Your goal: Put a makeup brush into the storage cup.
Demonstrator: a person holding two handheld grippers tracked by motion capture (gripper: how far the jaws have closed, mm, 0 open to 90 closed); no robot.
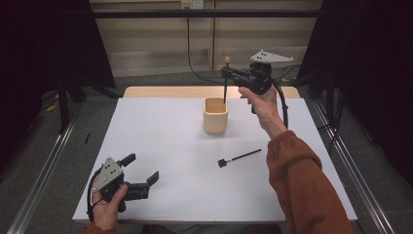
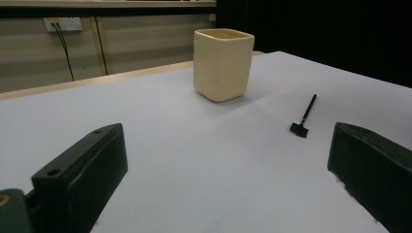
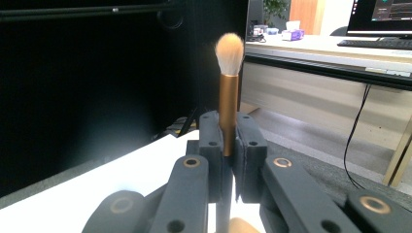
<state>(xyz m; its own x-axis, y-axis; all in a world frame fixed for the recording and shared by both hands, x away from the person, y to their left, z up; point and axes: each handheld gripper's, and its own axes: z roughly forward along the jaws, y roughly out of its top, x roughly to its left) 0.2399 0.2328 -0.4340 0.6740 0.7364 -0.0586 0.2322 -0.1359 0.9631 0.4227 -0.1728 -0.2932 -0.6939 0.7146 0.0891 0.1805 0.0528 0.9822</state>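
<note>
In the high view the lower end of the makeup brush (image 1: 226, 78) drops behind the rim of the cream cup (image 1: 215, 116), so how deep it reaches inside is hard to tell. In the right gripper view the brush's dark handle disappears below the jaws, and the cup beneath shows as just a pale sliver at the bottom edge. The left gripper's own view cuts off both of its jaws at the frame edges.

The right gripper (image 1: 229, 73) is clamped on the brush just below its copper ferrule, holding it upright with the bristle tuft on top, above the cup at the far side of the white table (image 1: 160, 126). The 2 pads (image 3: 250, 145) press the ferrule from either side.

The left gripper (image 1: 141, 173) rests at the near left corner, jaws wide apart and holding nothing. A second, small black brush (image 1: 238, 158) lies flat on the table between cup and near edge, well apart from both grippers.
</note>
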